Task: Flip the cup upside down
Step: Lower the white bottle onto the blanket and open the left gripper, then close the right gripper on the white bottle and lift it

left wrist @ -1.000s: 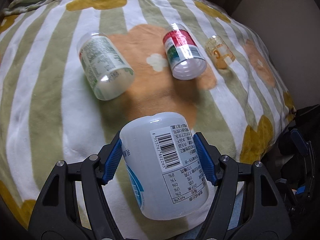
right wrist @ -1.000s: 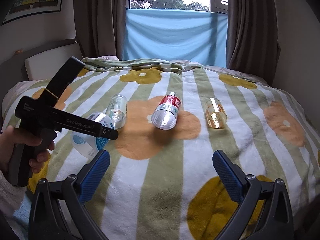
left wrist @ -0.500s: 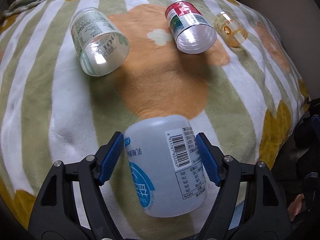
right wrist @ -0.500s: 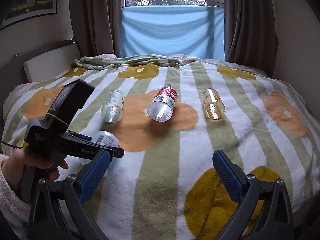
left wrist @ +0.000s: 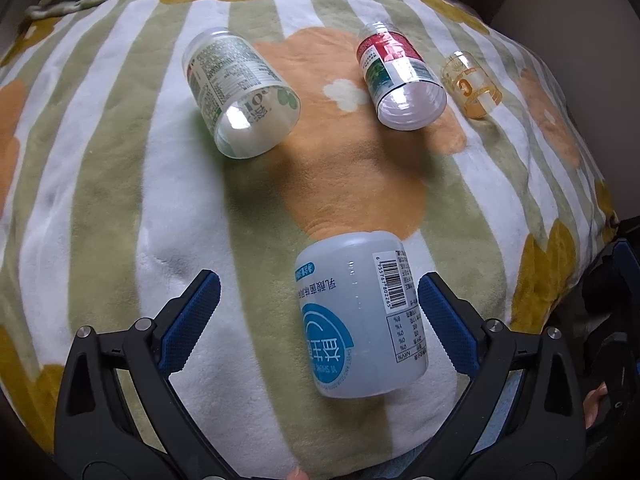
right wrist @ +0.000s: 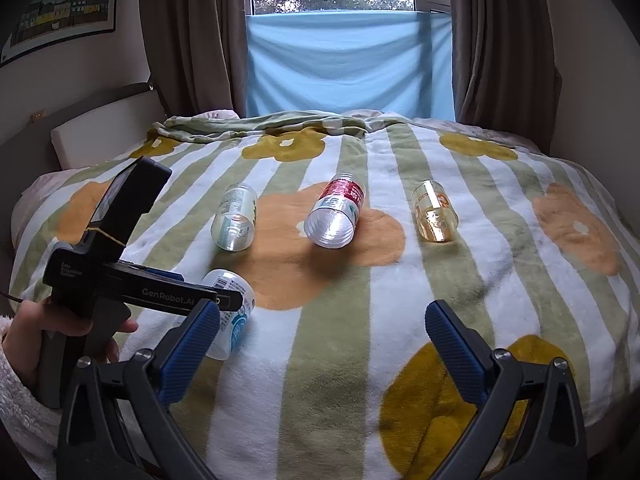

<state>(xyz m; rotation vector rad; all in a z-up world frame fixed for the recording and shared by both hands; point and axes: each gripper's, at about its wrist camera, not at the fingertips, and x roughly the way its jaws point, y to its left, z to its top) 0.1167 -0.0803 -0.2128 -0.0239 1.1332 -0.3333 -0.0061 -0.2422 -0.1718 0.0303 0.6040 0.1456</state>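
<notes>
Released since half a second ago, the white cup (left wrist: 362,314) now stands free between the spread jaws of the left gripper (left wrist: 318,320), whose ribbed blue pads (left wrist: 190,320) no longer press its sides; earlier both pads clamped it. This cup is frosted, translucent plastic, cylindrical with a rounded closed end uppermost, its printed label and barcode reading inverted, and it rests mouth-down on the blanket (left wrist: 120,200) near the bed's front edge, closer to the right-hand pad than to the left. That blanket is plush fleece, striped green and white with orange and mustard flower shapes.

Left to right across the far row lie three clear plastic cups on their sides, open mouths toward the cameras: a green-labelled cup (left wrist: 240,92), a red-labelled cup (left wrist: 400,80) with ridged walls, and a small amber cup (left wrist: 472,84), well apart from one another.

From the right wrist view, a hand (right wrist: 48,332) in a fuzzy white sleeve (right wrist: 16,396) grips the left tool's black handle at left, with the white cup (right wrist: 230,312) partly hidden behind it. The right gripper (right wrist: 322,340) hangs wide open above the blanket, holding nothing. Brown curtains (right wrist: 192,36) frame a blue cloth (right wrist: 348,64) below the window.
</notes>
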